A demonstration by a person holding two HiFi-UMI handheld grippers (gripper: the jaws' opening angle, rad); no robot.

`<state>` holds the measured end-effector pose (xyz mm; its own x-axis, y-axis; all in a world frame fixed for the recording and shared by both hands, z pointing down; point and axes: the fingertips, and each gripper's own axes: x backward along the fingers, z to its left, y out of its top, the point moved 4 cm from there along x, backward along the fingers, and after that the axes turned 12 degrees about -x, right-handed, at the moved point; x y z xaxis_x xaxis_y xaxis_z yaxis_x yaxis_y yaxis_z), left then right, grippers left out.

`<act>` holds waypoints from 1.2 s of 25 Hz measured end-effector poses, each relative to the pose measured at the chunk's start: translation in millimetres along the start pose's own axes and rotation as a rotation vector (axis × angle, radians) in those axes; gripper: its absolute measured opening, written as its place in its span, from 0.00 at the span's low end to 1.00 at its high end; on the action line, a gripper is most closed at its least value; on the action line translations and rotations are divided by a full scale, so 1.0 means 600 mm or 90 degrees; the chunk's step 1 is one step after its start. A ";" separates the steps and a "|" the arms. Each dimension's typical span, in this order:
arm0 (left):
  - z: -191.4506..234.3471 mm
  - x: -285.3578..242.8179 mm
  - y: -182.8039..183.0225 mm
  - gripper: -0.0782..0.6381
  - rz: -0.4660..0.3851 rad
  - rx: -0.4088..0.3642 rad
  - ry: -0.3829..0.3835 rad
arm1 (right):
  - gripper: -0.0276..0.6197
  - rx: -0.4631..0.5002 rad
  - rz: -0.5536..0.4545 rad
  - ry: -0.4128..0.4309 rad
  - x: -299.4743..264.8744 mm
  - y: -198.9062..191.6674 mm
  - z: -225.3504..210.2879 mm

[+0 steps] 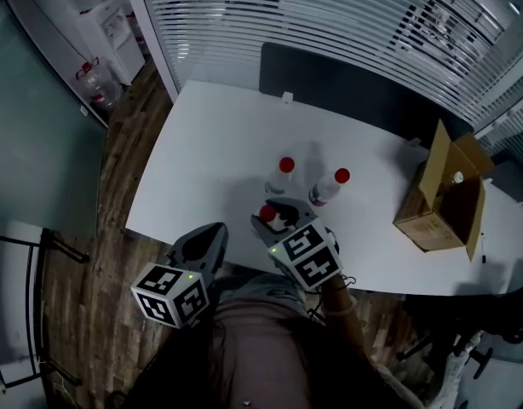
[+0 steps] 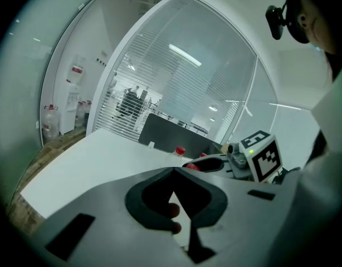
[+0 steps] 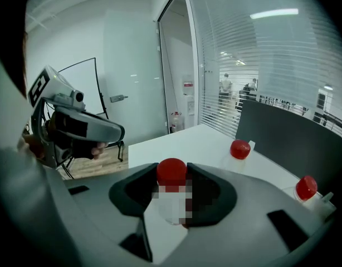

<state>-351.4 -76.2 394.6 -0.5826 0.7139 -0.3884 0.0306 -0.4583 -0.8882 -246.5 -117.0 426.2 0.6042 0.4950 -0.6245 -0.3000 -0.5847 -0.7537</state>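
Three bottles: the held bottle (image 3: 172, 192), the left bottle (image 1: 281, 175) and the right bottle (image 1: 329, 187), all clear with red caps, are sharing the near part of the white desk (image 1: 202, 143).
Held bottle: it is sitting between the fingers of the right gripper (image 3: 172, 172), close to the front edge of the desk. I cannot tell whether it is resting on the desk or hanging a little above it.
Right gripper: its fingers are pressing on both sides of the held bottle, just under the cap, as it seems.
Left gripper (image 2: 174, 170): its fingers are meeting at the tips and gripping nothing. It is hanging off the front edge of the desk, beside the right gripper, over the wooden floor (image 1: 117, 186).
Left bottle and right bottle: they are standing upright just beyond the right gripper, near each other but apart.
Cardboard box (image 1: 440, 196): it is standing open at the right end of the desk, well apart from the bottles.
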 end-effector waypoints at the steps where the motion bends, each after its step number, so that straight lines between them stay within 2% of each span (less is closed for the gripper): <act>1: -0.001 -0.002 0.000 0.12 0.001 -0.001 -0.002 | 0.29 0.000 0.003 -0.001 -0.001 -0.002 -0.001; 6: 0.004 -0.006 -0.001 0.12 0.006 -0.001 -0.005 | 0.29 -0.001 0.014 -0.006 -0.009 -0.014 -0.001; 16: -0.003 -0.023 0.003 0.12 0.011 -0.008 -0.019 | 0.29 -0.013 -0.017 0.003 -0.011 -0.016 -0.002; 22: -0.009 -0.030 0.009 0.12 0.007 -0.014 -0.024 | 0.29 -0.030 -0.012 0.017 -0.008 -0.020 -0.001; 30: -0.025 -0.044 0.014 0.12 0.004 -0.019 -0.030 | 0.34 -0.031 -0.017 0.031 -0.003 -0.028 0.003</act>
<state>-323.6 -90.9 393.9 -0.6198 0.6848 -0.3833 0.0586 -0.4468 -0.8927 -244.0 -106.7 439.7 0.6470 0.4798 -0.5926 -0.2476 -0.6029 -0.7584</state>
